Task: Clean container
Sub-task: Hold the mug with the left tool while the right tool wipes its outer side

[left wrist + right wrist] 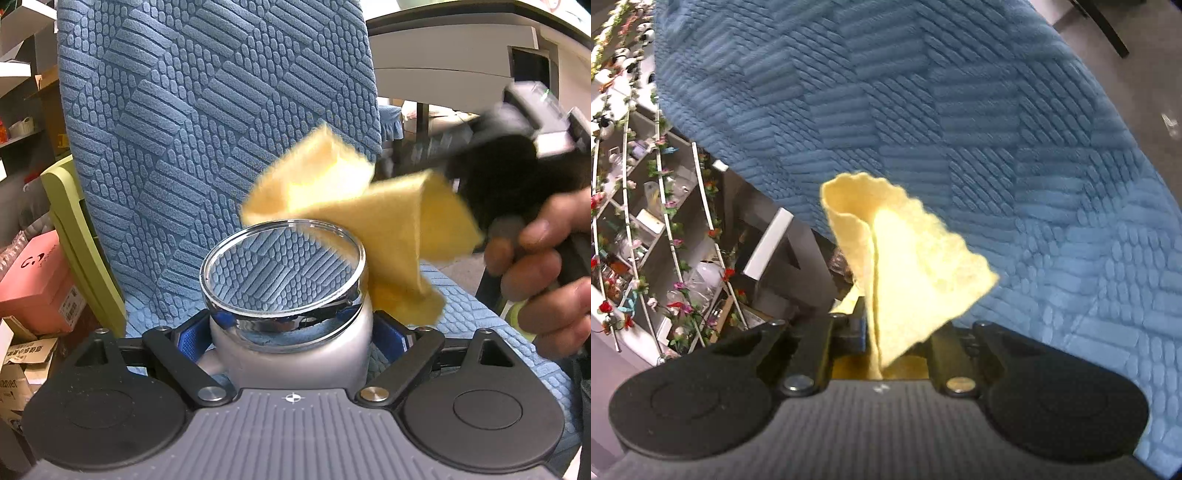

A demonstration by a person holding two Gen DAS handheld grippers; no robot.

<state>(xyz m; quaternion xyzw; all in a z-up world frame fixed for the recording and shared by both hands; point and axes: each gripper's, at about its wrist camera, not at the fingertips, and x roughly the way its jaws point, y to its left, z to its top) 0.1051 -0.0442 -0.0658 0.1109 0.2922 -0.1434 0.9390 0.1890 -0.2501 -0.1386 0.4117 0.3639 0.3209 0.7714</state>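
A clear glass container (291, 347) with a chrome rim (221, 254) stands upright between the blue pads (186, 341) of my left gripper (291, 338), which is shut on its body. A yellow cloth (354, 214) hangs blurred over the right side of its mouth, and part of it droops past the rim on the outside. My right gripper (452, 177) comes in from the right, held by a person's hand (546, 266), and is shut on the cloth. In the right wrist view the cloth (905, 266) sticks up from the shut right gripper (875, 328); the container is not in that view.
A chair with a blue textured cover (207, 110) fills the background, its seat (480, 317) below the container. A pink box (37, 288) and cartons lie at the left. A white counter (461, 55) is at the back right. Shelves with flower garlands (646, 221) stand at the left.
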